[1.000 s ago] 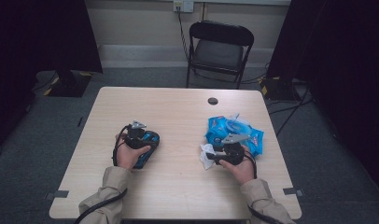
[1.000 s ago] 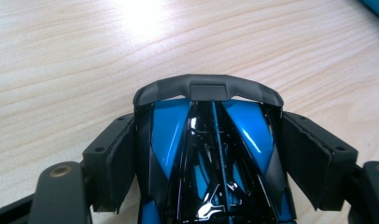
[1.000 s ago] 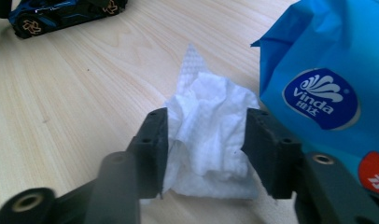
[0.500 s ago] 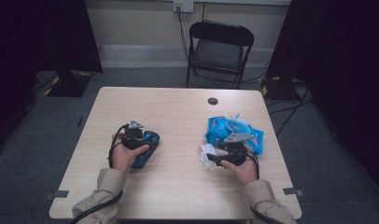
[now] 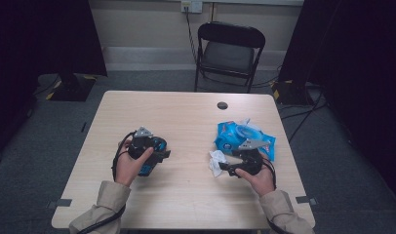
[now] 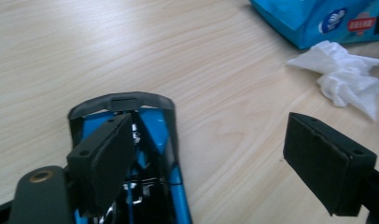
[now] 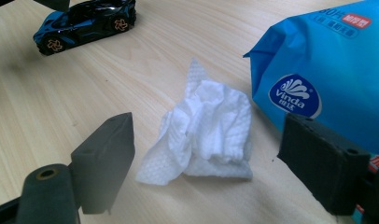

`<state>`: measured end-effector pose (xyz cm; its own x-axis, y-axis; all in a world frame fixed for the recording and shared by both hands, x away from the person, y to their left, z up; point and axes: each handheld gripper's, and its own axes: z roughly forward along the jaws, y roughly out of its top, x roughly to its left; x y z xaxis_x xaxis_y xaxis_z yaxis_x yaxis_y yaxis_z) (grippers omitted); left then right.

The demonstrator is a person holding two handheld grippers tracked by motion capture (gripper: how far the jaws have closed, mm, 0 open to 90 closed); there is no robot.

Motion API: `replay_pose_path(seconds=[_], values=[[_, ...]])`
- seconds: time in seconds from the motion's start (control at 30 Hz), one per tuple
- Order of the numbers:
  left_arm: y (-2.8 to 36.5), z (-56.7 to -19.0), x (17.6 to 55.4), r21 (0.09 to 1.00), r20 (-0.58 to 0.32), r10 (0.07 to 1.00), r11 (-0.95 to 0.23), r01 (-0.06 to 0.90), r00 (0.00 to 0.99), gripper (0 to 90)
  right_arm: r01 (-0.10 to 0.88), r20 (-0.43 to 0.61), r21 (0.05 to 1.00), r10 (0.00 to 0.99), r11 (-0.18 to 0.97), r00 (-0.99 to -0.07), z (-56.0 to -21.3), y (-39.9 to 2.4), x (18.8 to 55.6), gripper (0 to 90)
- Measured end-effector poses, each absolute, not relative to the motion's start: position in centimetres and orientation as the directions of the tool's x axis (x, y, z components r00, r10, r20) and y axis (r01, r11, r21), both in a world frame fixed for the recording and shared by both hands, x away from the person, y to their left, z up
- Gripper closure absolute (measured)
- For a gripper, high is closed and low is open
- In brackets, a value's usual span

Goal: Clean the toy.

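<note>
Pale wood-grain covers the one table (image 5: 186, 117), and on it lie three loose things: one toy car, one crumpled tissue and one blue wipes pack. Blue and black, the toy car (image 7: 85, 22) rests on its wheels on the person's left half of the table, directly under the left gripper (image 6: 211, 154); in the left gripper view its rounded black end pokes out past the left-hand pad, while the other pad stands well off over bare wood. Those jaws are spread wide and have just been easing further apart, with the car below them and neither pad pressing on it. One white tissue (image 7: 204, 135) lies bunched up on the person's right half, just beside the wipes pack (image 7: 332, 70), which bears a round logo on its side. The right gripper (image 7: 211, 168) hangs over that tissue with its jaws parted; they have just been opening, and the tissue sits loose on the wood between the two pads, gripped by neither. From the high view two hands show, one on each gripper, both in tan sleeves, well apart from each other. One small dark round cap (image 5: 222, 105) sits in the tabletop near the far edge, and one black folding chair (image 5: 229, 53) stands beyond the table.
</note>
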<state>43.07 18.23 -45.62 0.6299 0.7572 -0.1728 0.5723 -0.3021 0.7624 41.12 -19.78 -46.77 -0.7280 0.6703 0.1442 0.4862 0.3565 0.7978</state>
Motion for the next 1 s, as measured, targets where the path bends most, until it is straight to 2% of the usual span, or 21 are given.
replay_pose_path(seconds=[0.53, 1.0], values=[[17.0, -44.9, 40.3, 0.767, -0.199, 0.69, -0.332, 0.549, 0.696, 16.5, 0.475, 0.144, 0.807, 0.664, 0.35, -0.734, -46.1, -21.1, 39.7, 14.6], [16.7, -45.7, 39.0, 0.767, -0.215, 0.668, -0.337, 0.546, 0.713, 16.2, 0.488, 0.146, 0.801, 0.676, 0.347, -0.722, -46.1, -22.4, 38.7, 14.6]])
